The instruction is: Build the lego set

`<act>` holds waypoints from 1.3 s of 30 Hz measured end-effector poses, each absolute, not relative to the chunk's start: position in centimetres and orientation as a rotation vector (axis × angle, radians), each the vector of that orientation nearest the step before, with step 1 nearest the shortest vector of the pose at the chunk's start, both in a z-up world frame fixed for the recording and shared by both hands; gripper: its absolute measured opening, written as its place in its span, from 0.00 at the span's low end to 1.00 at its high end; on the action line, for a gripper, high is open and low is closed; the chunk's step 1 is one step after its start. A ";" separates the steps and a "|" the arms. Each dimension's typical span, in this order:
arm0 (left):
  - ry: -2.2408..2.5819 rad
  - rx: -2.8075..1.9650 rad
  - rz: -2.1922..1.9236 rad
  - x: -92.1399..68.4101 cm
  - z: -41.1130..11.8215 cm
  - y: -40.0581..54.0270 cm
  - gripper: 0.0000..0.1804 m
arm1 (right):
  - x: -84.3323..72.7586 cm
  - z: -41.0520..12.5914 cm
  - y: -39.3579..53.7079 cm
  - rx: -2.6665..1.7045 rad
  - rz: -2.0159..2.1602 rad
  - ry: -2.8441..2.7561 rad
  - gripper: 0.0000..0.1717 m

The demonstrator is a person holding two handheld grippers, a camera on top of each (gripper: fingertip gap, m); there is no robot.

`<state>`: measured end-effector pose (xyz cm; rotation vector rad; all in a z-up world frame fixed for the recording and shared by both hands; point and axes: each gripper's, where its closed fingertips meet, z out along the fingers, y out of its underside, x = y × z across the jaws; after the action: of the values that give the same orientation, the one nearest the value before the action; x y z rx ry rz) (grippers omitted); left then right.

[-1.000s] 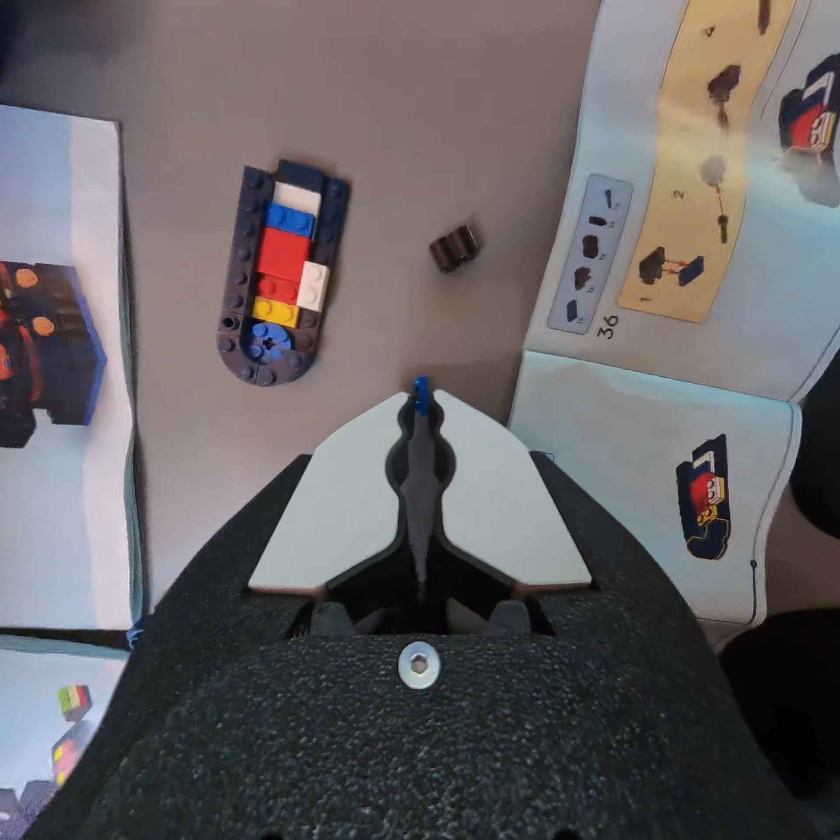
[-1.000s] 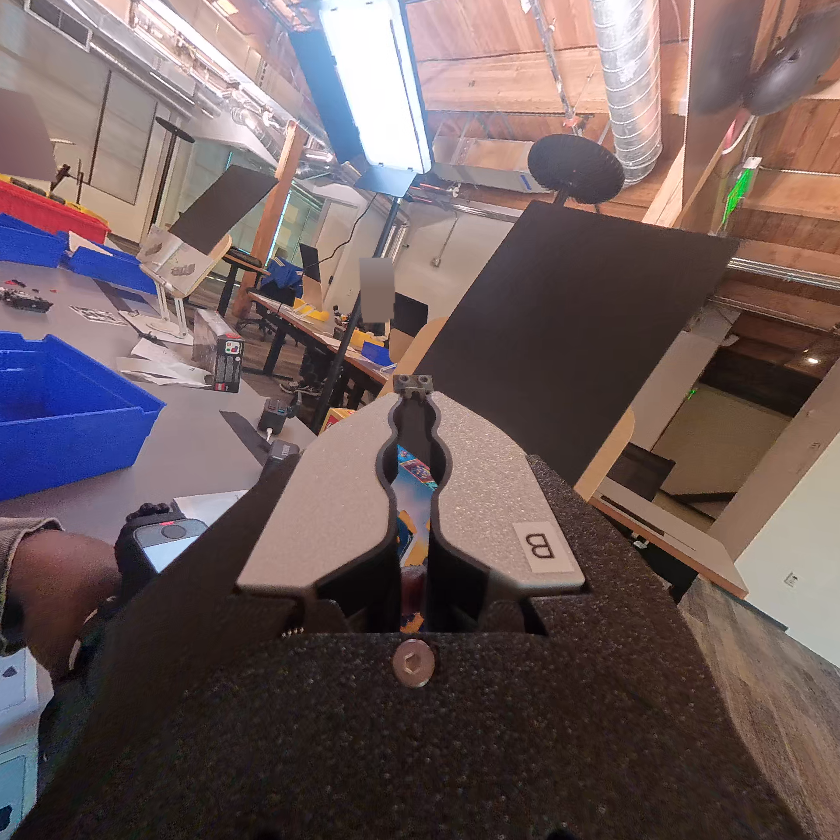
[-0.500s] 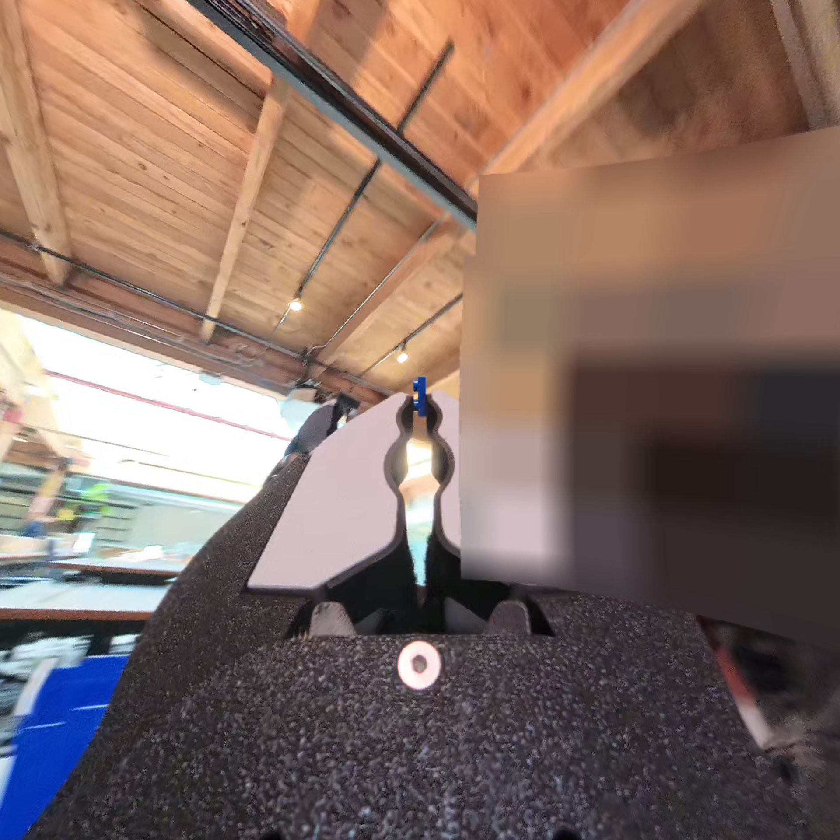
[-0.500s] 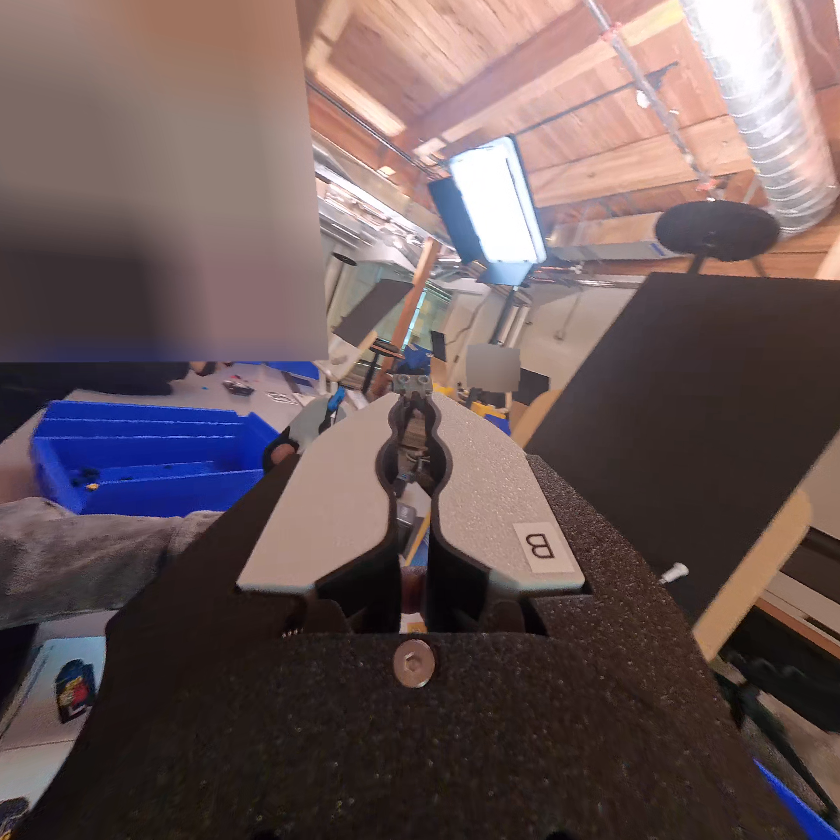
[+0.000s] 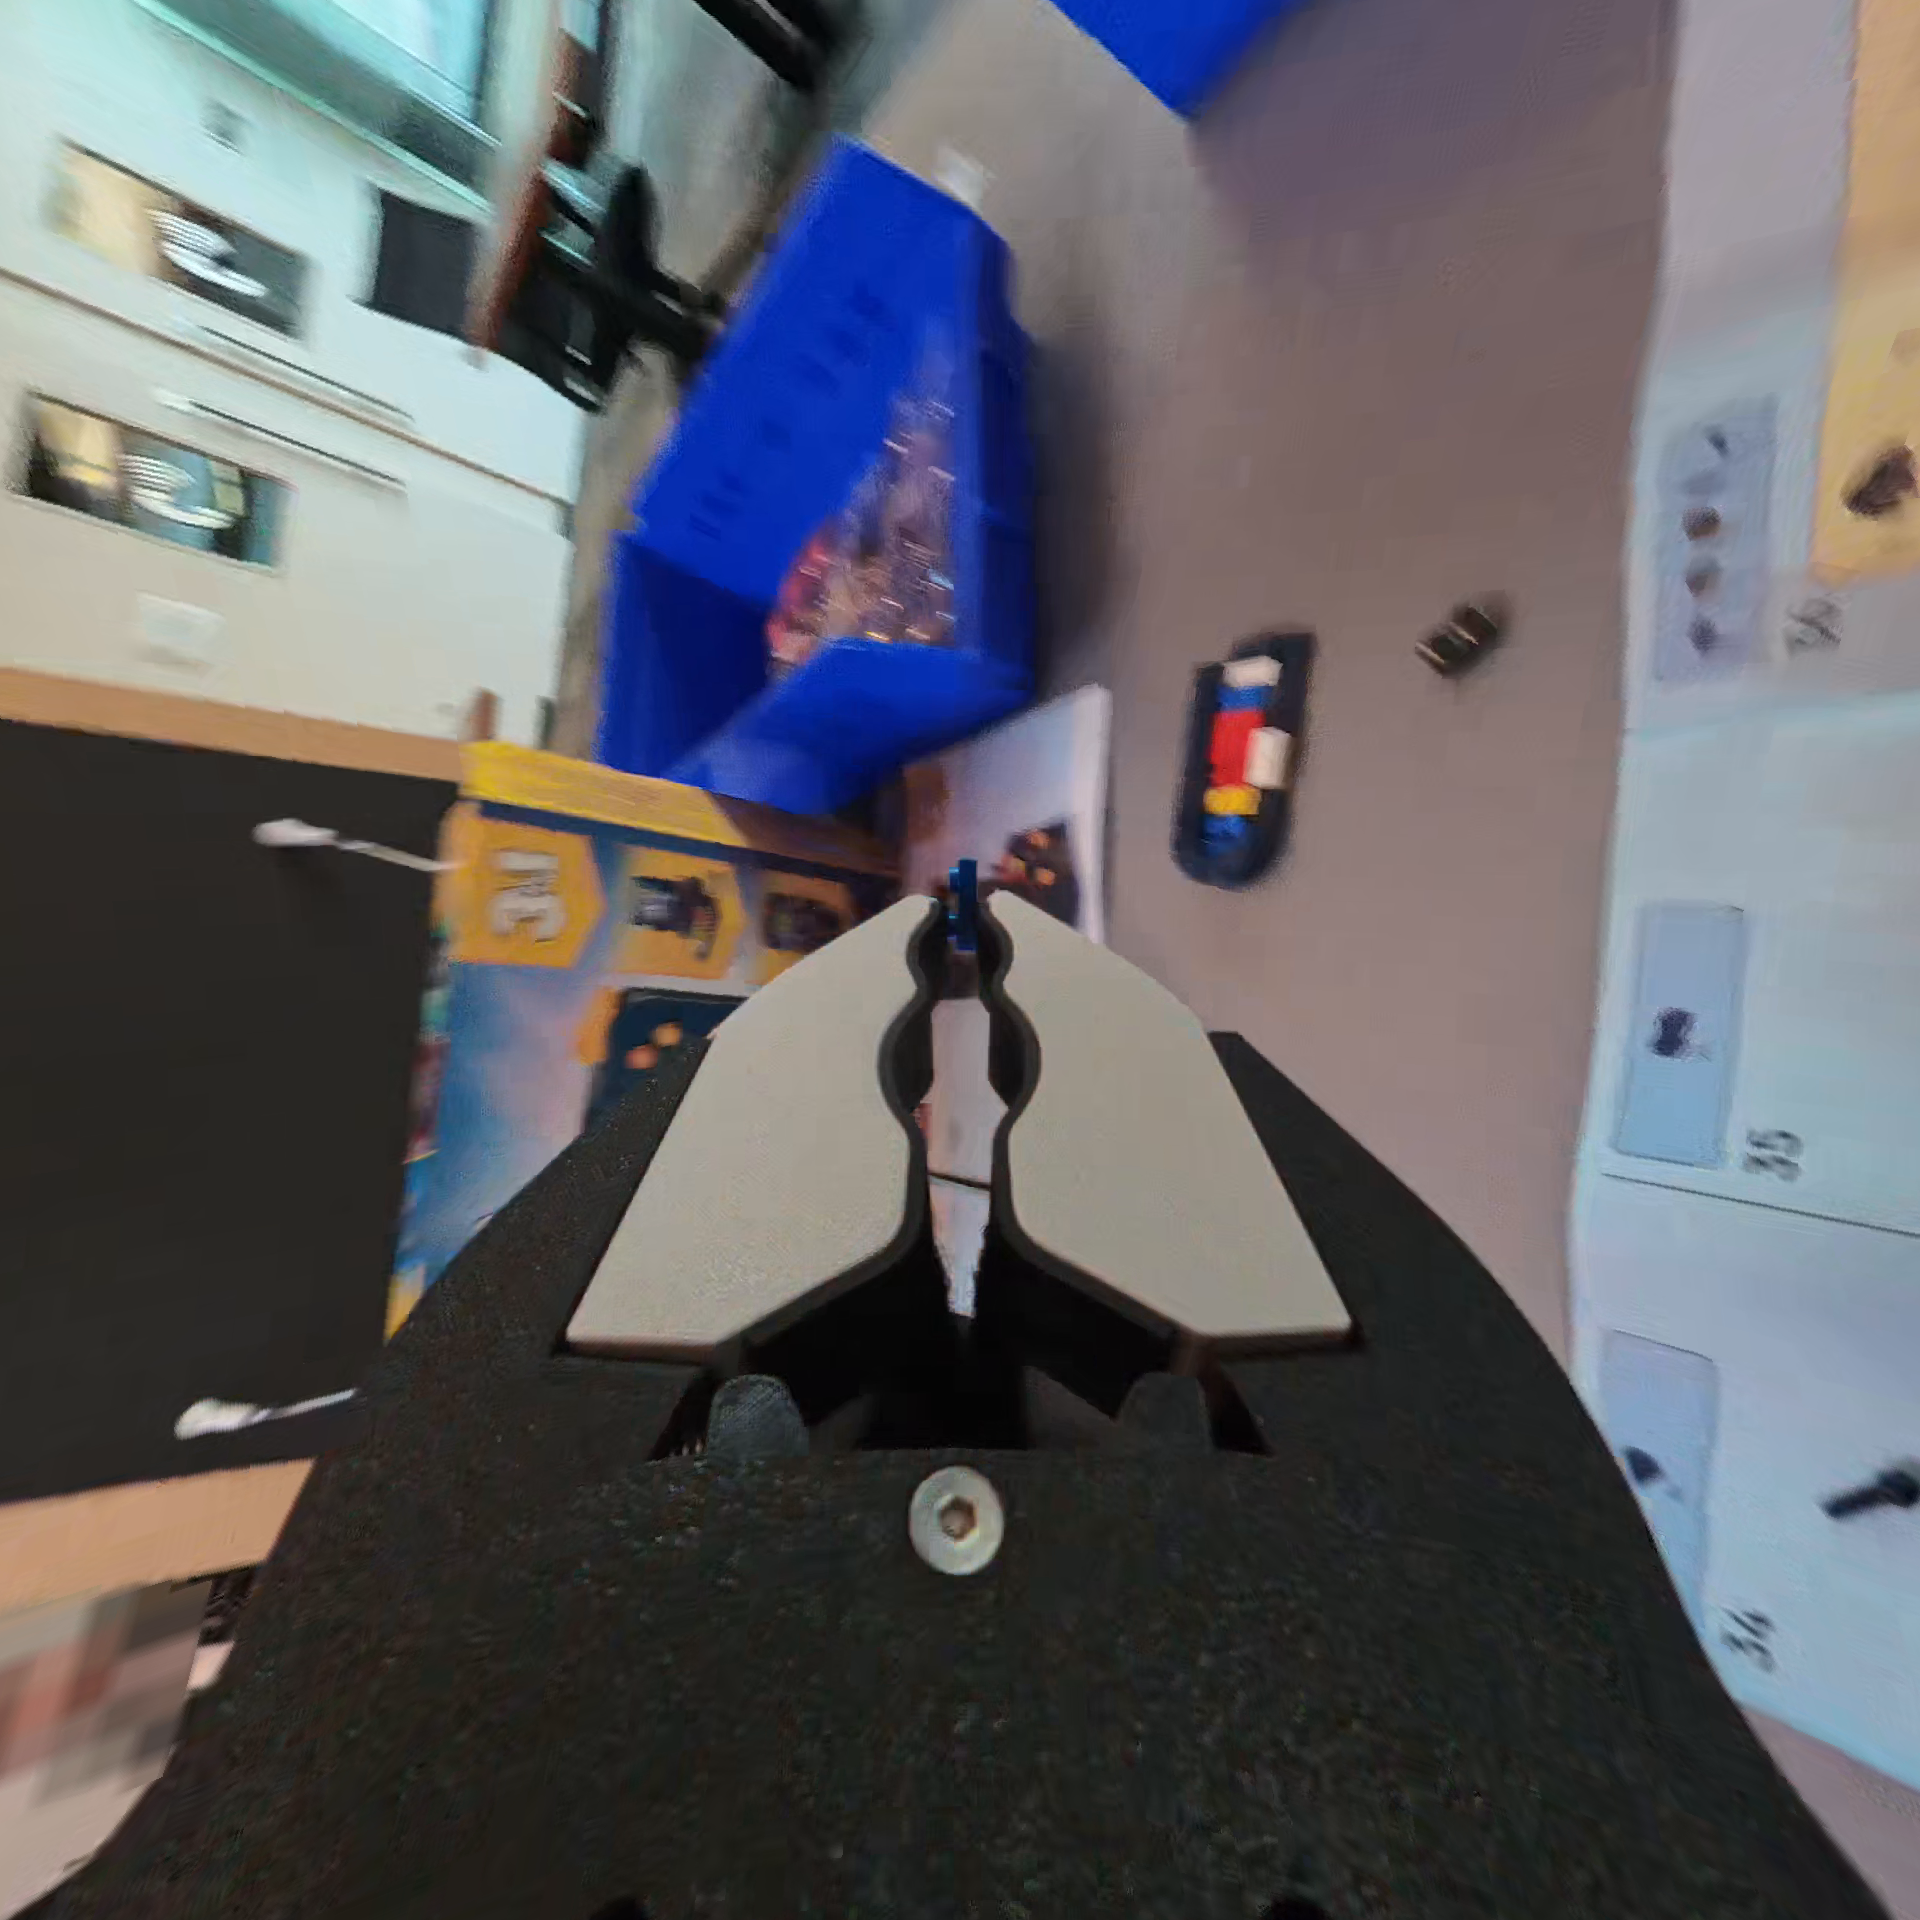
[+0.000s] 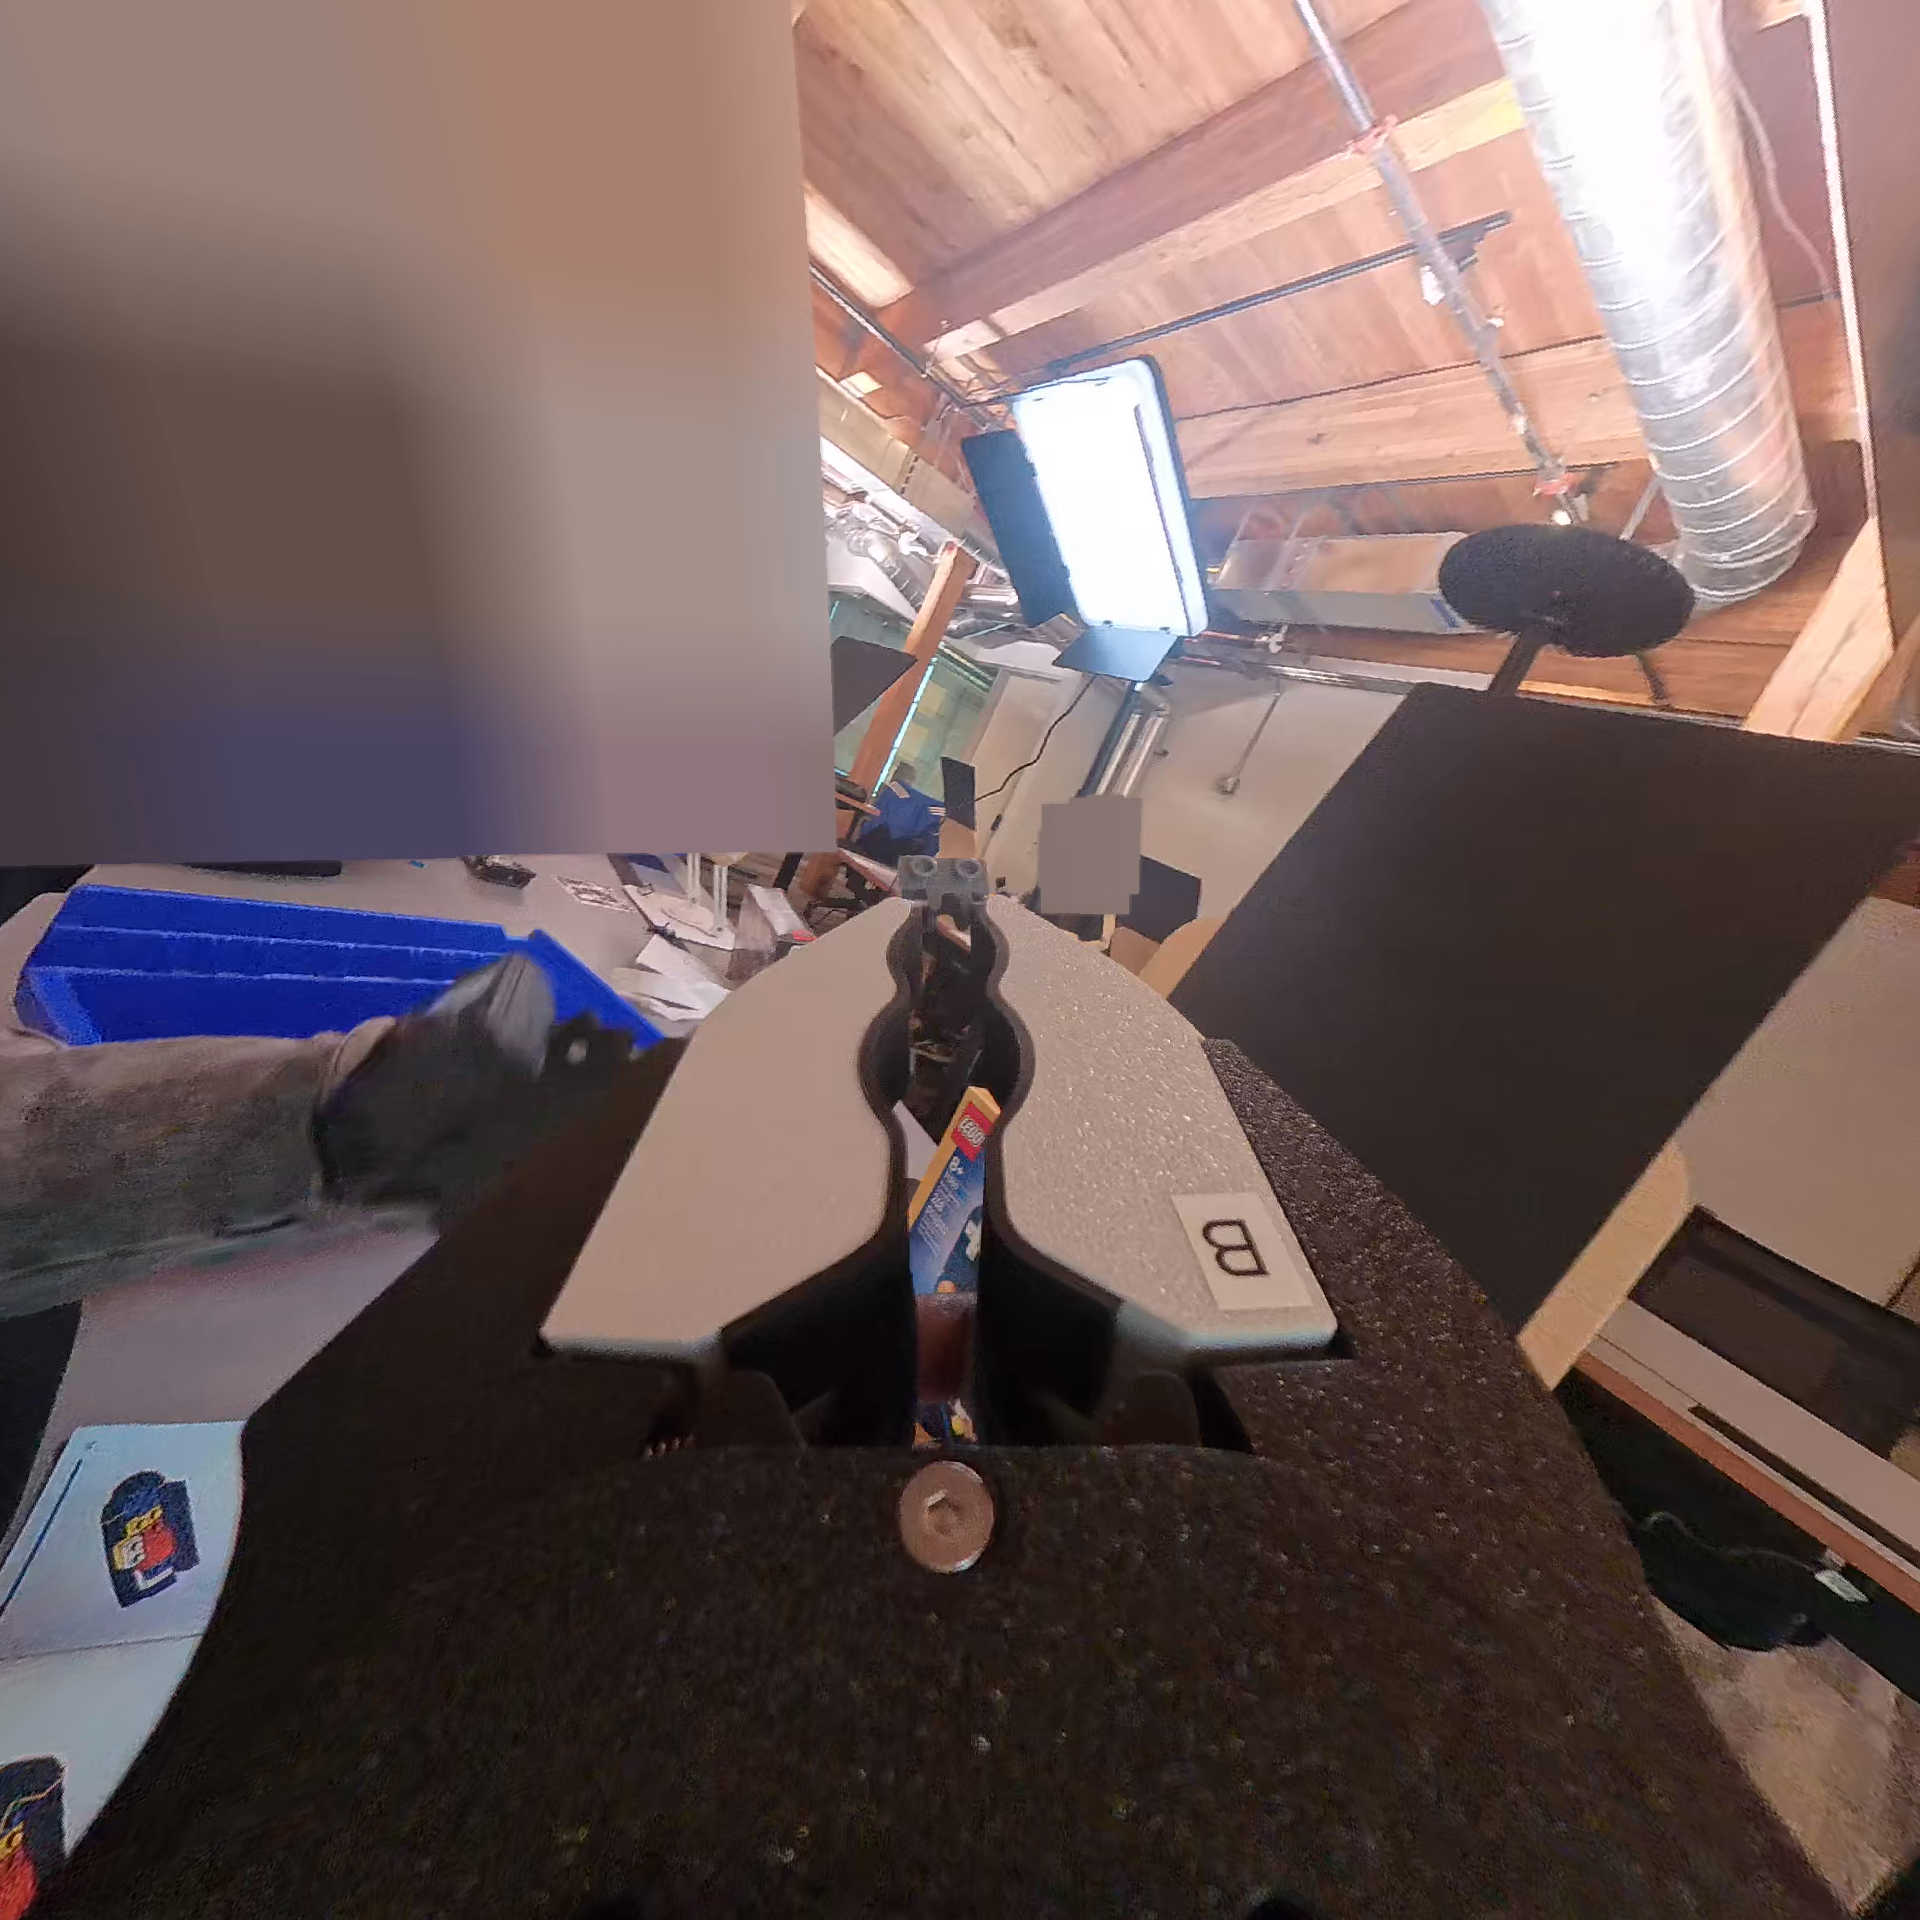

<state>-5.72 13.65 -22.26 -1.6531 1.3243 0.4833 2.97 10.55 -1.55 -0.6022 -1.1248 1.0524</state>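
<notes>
My left gripper (image 5: 961, 914) is rolled onto its side above the grey table (image 5: 1403, 312), so the table runs up the picture. My fingers are almost together, pinching a thin blue brick piece (image 5: 962, 906) edge-on at the very tips, with both pads against it. Just past it stands a yellow and blue toy box (image 5: 582, 935) printed with a large number I will not read out, then a white booklet (image 5: 1039, 790). Further along the table lie a small dark-blue boat-shaped brick build (image 5: 1242, 774) topped with white, blue, red and yellow bricks, a loose black piece (image 5: 1460, 636) beside it, open instruction pages (image 5: 1766, 935) with step numbers, and a blue bin (image 5: 831, 499) of mixed parts. All of this is blurred.

My right gripper (image 6: 943, 902) points level and slightly upward across the room. One finger (image 6: 1143, 1122) bears a white sticker with a single letter. The fingers stand a little apart, clamped on a small grey studded brick (image 6: 943, 881) that sits across the tips. To its left a grey sleeve (image 6: 156, 1132) and a dark gripper body (image 6: 457, 1049) reach over the table in front of a blue bin (image 6: 260, 971). A black panel (image 6: 1558, 987) stands to the right, and a lit lamp panel (image 6: 1107, 499) hangs under the wooden ceiling (image 6: 1195, 187).
</notes>
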 end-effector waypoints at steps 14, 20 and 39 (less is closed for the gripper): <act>1.658 -1.865 0.520 -5.8 -35.5 10.8 0.06 | 6.7 -0.4 12.1 -0.592 1.053 -0.987 0.04; 1.485 -1.920 0.379 -5.8 -33.9 10.7 0.16 | 6.0 -0.7 12.0 -0.604 1.046 -1.009 0.04; 0.982 -2.068 -0.207 -5.2 -33.3 12.2 0.02 | 6.6 -0.6 12.6 -0.602 1.066 -0.974 0.05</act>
<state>-5.17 12.16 -33.29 -2.0681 0.9821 -0.2068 6.60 12.57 -0.60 -0.6021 -0.9740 1.0663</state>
